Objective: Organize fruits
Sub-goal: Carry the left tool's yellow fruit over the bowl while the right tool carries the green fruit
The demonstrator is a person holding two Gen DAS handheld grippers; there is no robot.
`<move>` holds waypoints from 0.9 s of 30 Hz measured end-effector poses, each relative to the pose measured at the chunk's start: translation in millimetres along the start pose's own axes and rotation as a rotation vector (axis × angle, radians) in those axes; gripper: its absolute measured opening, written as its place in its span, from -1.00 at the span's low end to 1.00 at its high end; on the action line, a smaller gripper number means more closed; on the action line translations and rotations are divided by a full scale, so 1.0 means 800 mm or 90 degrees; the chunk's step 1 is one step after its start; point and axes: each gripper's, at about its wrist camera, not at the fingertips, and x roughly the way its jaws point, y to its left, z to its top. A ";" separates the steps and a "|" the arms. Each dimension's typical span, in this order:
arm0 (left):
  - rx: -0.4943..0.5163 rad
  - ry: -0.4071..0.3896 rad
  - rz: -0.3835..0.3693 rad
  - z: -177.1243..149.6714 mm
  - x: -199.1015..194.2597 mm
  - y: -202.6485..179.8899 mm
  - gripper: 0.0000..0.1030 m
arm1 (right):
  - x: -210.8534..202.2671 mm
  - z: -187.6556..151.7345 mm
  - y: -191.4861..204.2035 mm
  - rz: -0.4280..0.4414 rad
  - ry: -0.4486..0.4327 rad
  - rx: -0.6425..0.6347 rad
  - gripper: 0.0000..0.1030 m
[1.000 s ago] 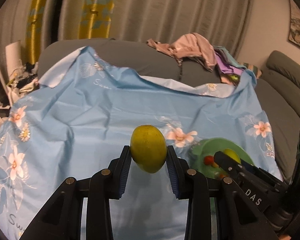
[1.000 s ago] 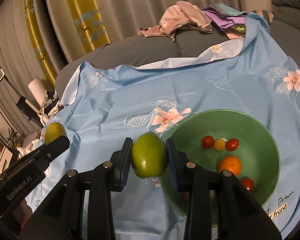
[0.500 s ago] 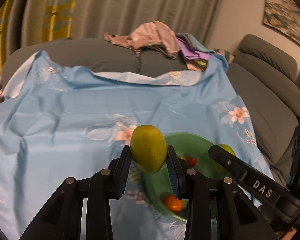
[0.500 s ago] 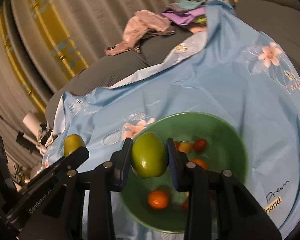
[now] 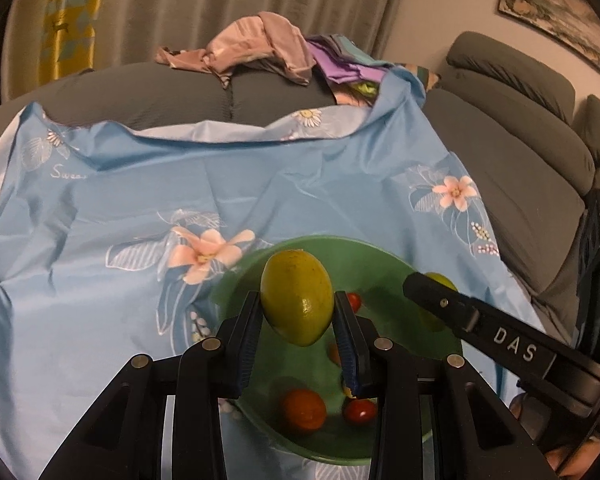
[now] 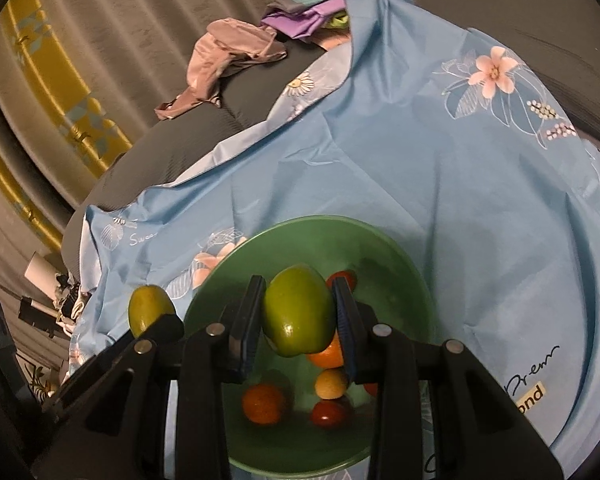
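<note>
Fruits are what both hands carry. In the left wrist view, a yellow-green oval lemon-like fruit is pinched between the blue-padded fingers of the left gripper, its long axis running roughly upright between the pads, with most of it proud of the fingertips. It hangs over the near-left part of a round green bowl that sits on a light blue flowered cloth. The drop, by my reading, is straight down from the fingers. At the right edge of this view the right gripper reaches over the bowl's far side; only one finger shows, so its grip cannot be read here, though a greenish fruit peeks out behind it. Inside the bowl I count one orange fruit and at least two small red tomatoes; others are hidden behind the fingers.

In the right wrist view, a green round apple-like fruit is clamped between the right gripper's pads, directly above the bowl's middle. This hand looks better centred for release. Below it lie two orange fruits, one small yellow one and at least two red tomatoes. The left gripper's fruit shows at the bowl's left rim, just outside it from this angle. That makes two held fruits and one bowl.
</note>
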 end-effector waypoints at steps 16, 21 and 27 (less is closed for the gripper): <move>0.026 0.046 -0.006 -0.011 0.023 -0.016 -0.31 | 0.020 0.001 -0.011 -0.041 0.033 -0.001 -0.32; 0.032 0.053 -0.004 -0.014 0.027 -0.022 -0.31 | 0.024 0.001 -0.016 -0.045 0.039 0.002 -0.32; 0.039 0.061 -0.007 -0.016 0.031 -0.026 -0.31 | 0.027 0.001 -0.020 -0.052 0.046 0.006 -0.32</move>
